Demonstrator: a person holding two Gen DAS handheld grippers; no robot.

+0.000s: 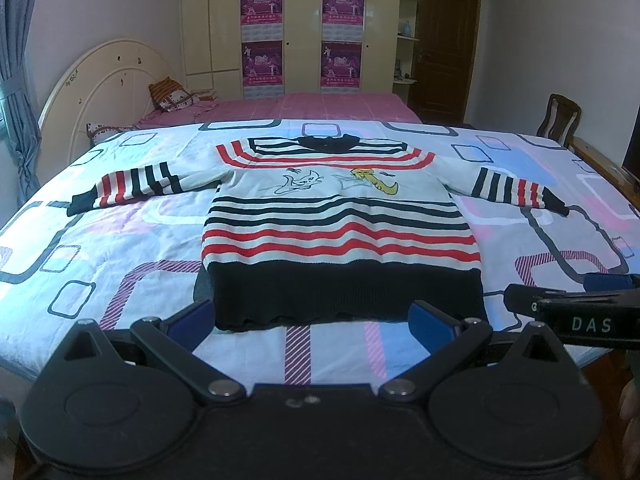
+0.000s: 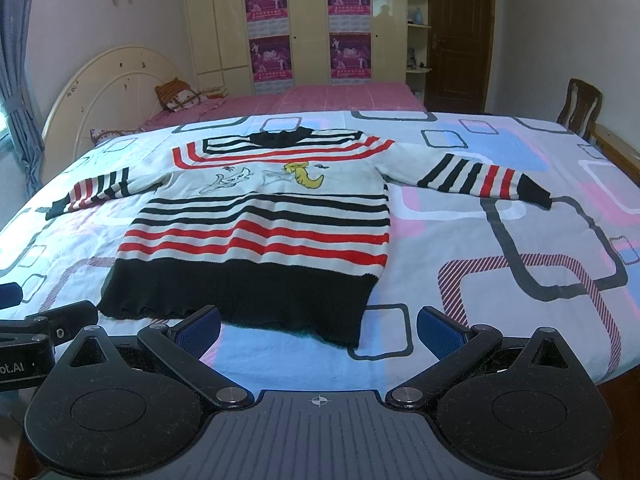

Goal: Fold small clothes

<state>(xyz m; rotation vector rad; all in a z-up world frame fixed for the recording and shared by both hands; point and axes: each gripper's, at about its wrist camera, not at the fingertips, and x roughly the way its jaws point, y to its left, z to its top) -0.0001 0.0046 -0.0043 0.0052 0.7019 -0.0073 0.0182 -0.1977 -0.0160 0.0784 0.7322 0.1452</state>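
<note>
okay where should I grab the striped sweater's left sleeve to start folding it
Grip the dark cuff of the left sleeve with the left hand-held gripper, coming from the outer side. The sleeve lies flat and outstretched, so its free end probably lifts easiest across the sweater.

Striped sweater (image 1: 340,216) lies flat, sleeves spread.

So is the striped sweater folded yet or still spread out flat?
Spread out. The sweater lies flat, front up, on the patterned bedcover, both sleeves stretched sideways and hem nearest the open left gripper and right gripper.
</note>
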